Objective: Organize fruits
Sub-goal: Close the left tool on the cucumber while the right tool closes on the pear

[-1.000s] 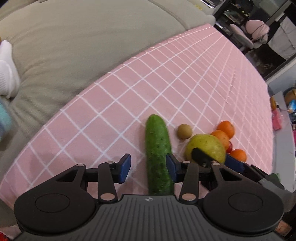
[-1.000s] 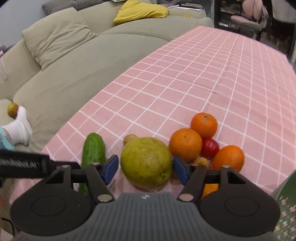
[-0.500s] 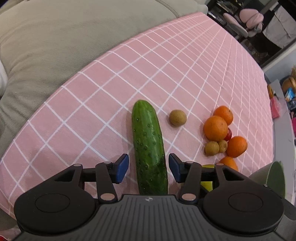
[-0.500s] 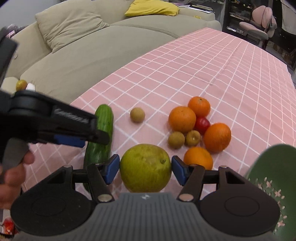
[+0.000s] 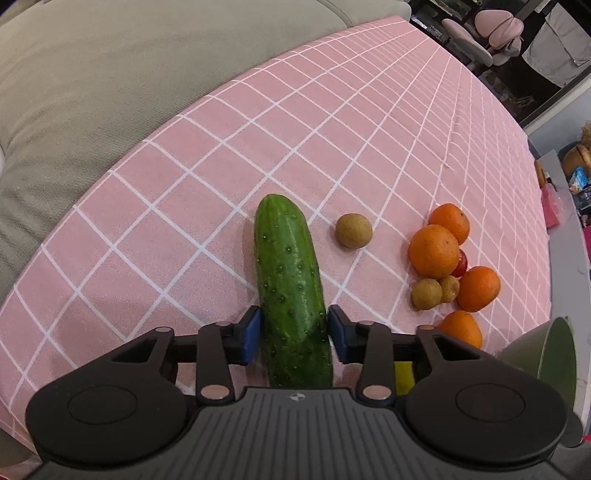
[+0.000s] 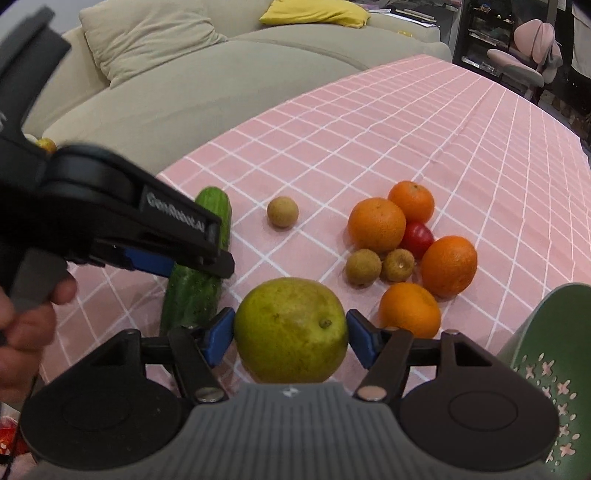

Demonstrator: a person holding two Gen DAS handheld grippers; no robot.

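cloth [image 5: 332, 122]: pink, white grid | cucumber [image 5: 290, 280]: dark green, bumpy | pear [image 6: 291, 330]: yellow-green, brown-flecked | oranges [image 6: 376, 224]: orange | tomato [image 6: 418, 236]: red | longans [image 6: 282, 211]: tan | bowl [image 6: 554, 350]: green, pink flowers | sofa [image 5: 110, 74]: beige | cushion [image 6: 317, 13]: yellow | gripper pads [image 5: 250, 330]: blue

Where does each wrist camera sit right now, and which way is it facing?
Left wrist: on the left gripper, looking down along its closing fingers at the cucumber between them.
Right wrist: on the right gripper, facing the pear between its opening jaws; the left hand shows at left.
Shared: cucumber, oranges, pink cloth, green bowl.
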